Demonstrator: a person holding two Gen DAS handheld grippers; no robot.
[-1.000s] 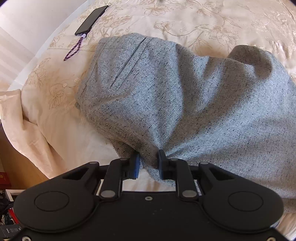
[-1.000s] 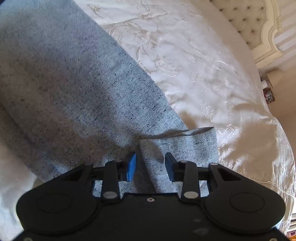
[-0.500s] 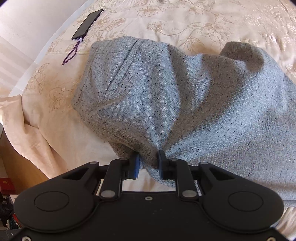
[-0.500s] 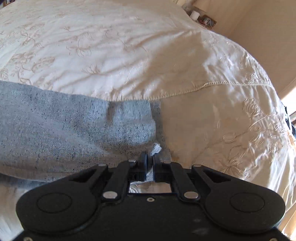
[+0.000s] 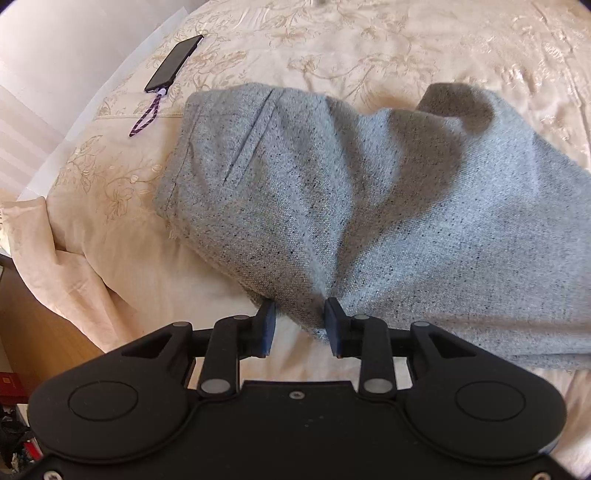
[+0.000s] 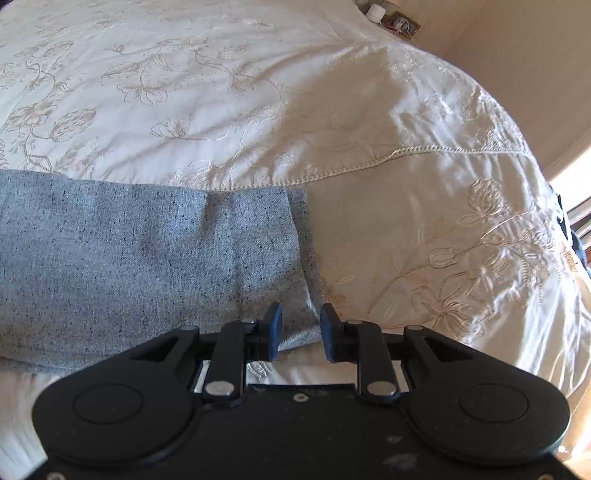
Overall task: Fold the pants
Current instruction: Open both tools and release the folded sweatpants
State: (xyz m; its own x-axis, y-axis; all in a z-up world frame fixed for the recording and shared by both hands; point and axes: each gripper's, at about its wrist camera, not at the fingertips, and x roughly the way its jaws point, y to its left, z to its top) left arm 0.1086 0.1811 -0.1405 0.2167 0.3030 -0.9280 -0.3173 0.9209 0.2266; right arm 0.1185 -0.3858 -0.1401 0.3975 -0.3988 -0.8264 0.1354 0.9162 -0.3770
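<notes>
Speckled grey woven pants [image 5: 369, 206] lie across the cream embroidered bed [image 6: 258, 92], filling centre frame. The left tool [image 5: 300, 319] and the right tool [image 6: 300, 325] both gape, fabric edge between their pads unpinched, likely releasing a laid fold.

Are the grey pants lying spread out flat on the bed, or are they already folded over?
Folded over: at the leg end of the grey pants, two layers lie stacked, the lower edge showing beside the top one. How many folds, cannot tell.

It was a home bedroom: a bed under a cream embroidered bedspread [image 6: 332, 110], a phone [image 5: 173, 63] near its far-left edge, a cluttered bedside table [image 6: 395, 20] beyond.
</notes>
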